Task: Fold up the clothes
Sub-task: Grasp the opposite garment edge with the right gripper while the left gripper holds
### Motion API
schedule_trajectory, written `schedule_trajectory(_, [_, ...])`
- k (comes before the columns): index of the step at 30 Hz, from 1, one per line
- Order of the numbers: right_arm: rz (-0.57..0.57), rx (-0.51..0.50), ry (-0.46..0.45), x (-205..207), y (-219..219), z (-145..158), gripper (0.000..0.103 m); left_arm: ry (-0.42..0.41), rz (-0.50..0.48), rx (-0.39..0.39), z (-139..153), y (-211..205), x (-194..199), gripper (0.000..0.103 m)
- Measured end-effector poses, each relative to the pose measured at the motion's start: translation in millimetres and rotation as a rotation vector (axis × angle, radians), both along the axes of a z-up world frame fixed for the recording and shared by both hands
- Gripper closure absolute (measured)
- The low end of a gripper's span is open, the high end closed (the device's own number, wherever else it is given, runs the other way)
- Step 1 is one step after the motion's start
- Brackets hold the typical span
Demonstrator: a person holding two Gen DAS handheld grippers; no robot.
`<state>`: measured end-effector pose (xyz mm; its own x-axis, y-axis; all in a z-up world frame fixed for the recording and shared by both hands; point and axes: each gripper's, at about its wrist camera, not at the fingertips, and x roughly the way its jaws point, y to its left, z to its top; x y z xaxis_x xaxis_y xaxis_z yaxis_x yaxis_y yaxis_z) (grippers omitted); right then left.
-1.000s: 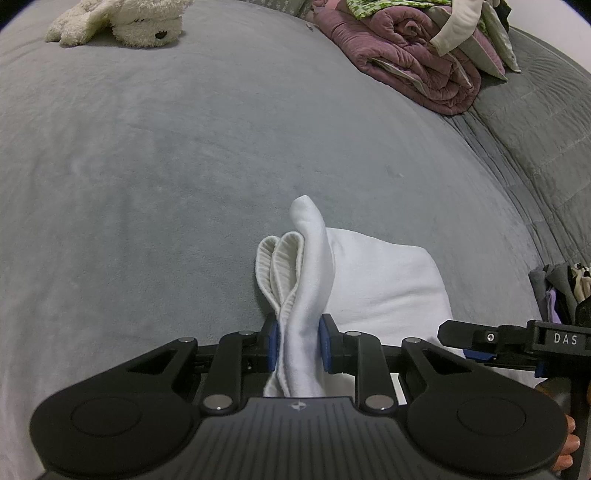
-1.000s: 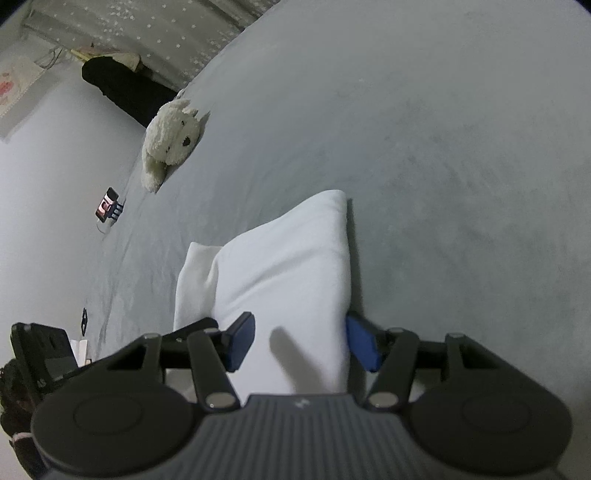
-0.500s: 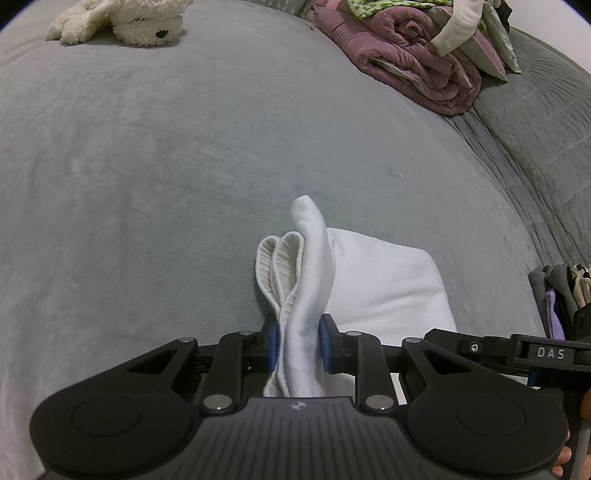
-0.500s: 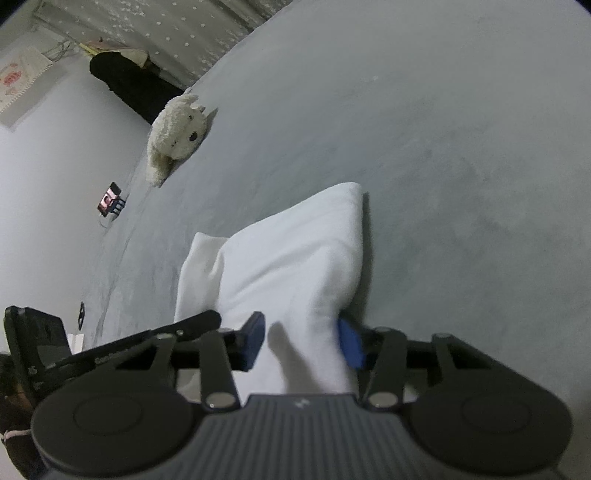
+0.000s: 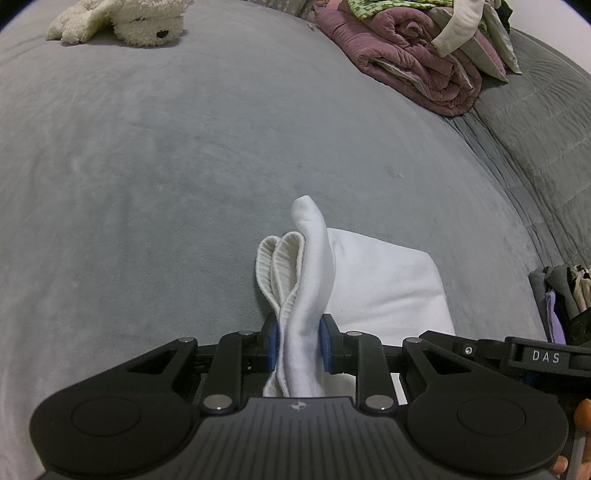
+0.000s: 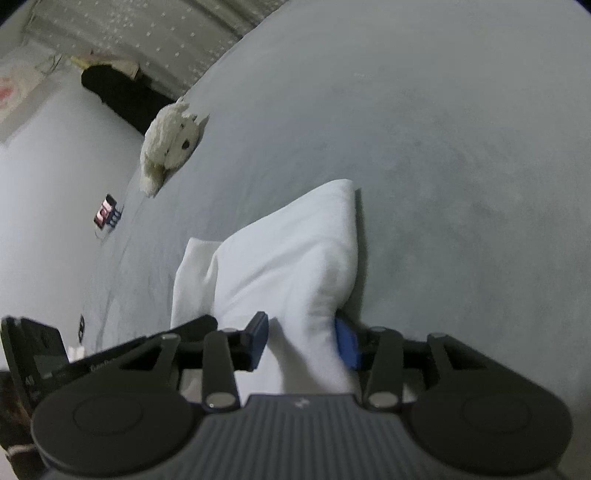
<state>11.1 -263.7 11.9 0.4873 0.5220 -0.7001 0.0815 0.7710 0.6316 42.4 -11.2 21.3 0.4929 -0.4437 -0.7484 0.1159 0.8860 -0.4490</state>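
Note:
A white garment (image 5: 384, 284) lies folded on the grey bed (image 5: 184, 147). My left gripper (image 5: 298, 345) is shut on a bunched edge of it, and a ribbed hem (image 5: 277, 266) stands up beyond the pads. In the right wrist view the same garment (image 6: 288, 251) forms a thick fold. My right gripper (image 6: 301, 341) is shut on that fold's near corner, which bulges up between the blue pads (image 6: 345, 343). The right gripper's body (image 5: 517, 356) shows at the lower right of the left wrist view.
A cream plush toy (image 5: 125, 20) lies at the far side of the bed. A pile of rolled blankets and clothes (image 5: 413, 55) sits at the back right. Several stacked garments (image 5: 561, 291) are at the right edge. A small device (image 6: 107, 216) hangs near the wall.
The right gripper's jaws have narrowed onto the fold's corner, and the cloth now bunches up between them. The left gripper and its hold on the hem look the same.

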Motion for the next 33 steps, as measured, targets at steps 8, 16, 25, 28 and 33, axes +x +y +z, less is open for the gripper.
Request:
schedule_trajectory(8, [0.015, 0.011, -0.017, -2.6, 4.4, -0.9, 0.071, 0.004, 0.002, -0.006, 0.2, 0.1, 2.0, 0.080])
schedule_trajectory(16, [0.005, 0.047, 0.018, -3.7, -3.8, -3.6, 0.071, 0.012, 0.001, -0.017, 0.1, 2.3, 4.8, 0.080])
schedule_trajectory(25, [0.008, 0.009, 0.006, -8.2, 1.7, -0.8, 0.071, 0.014, 0.005, -0.018, -1.2, 2.8, 6.0, 0.079])
schedule_trajectory(28, [0.007, -0.001, -0.007, -9.1, 3.0, -0.9, 0.072, 0.015, 0.006, -0.019, -1.2, 2.4, 5.6, 0.079])
schedule_trajectory(33, [0.017, -0.040, -0.034, -10.6, 7.7, 1.4, 0.073, 0.012, 0.002, -0.015, -1.0, 3.4, 5.1, 0.079])
